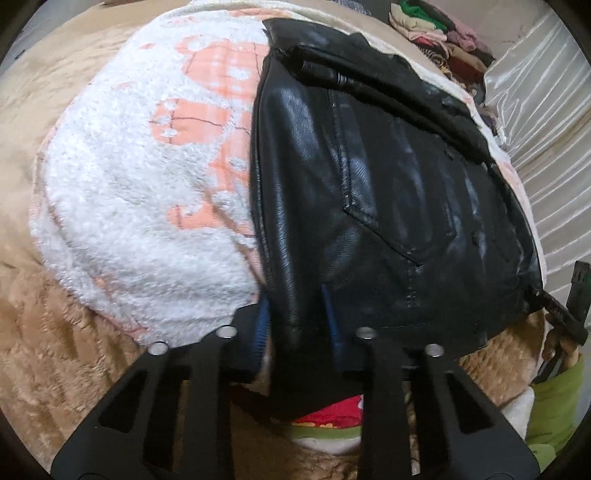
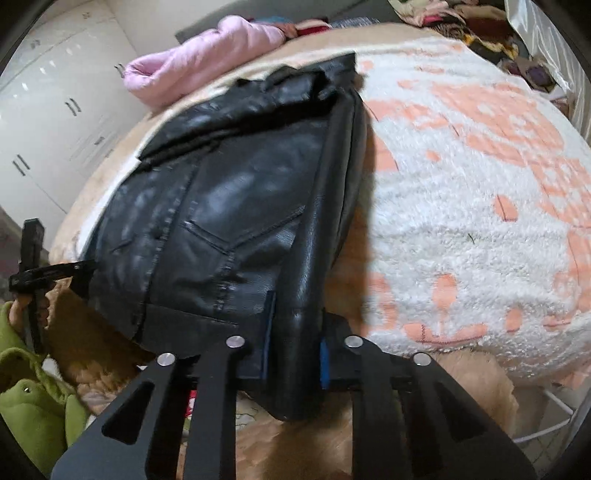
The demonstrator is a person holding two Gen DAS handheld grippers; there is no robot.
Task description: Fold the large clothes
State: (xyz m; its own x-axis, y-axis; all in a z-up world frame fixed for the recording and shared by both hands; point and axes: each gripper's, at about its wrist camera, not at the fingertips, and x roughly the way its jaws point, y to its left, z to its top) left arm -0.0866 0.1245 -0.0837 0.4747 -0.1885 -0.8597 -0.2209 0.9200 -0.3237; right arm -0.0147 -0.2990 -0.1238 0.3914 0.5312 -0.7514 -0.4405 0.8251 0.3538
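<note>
Left wrist view: looks from just behind the left gripper (image 1: 297, 325), forward and steeply down along its fingers, very near the near left edge of the black leather garment (image 1: 388, 184).
Right wrist view: sits just behind the right gripper (image 2: 297, 332), tilted down, equally near the garment's near right edge (image 2: 236, 206).
Facing: both look across the bed, away from the person.
Shared: the garment, the white and orange blanket (image 1: 140, 184) (image 2: 461, 206), the tan fleece (image 1: 55, 350) (image 2: 295, 450).
Cross-sight: each view catches the other gripper at its frame edge (image 1: 569, 314) (image 2: 40, 273).

Clothes pile (image 1: 439, 33) far, blurred; jacket (image 1: 388, 206) hem hides pads.
</note>
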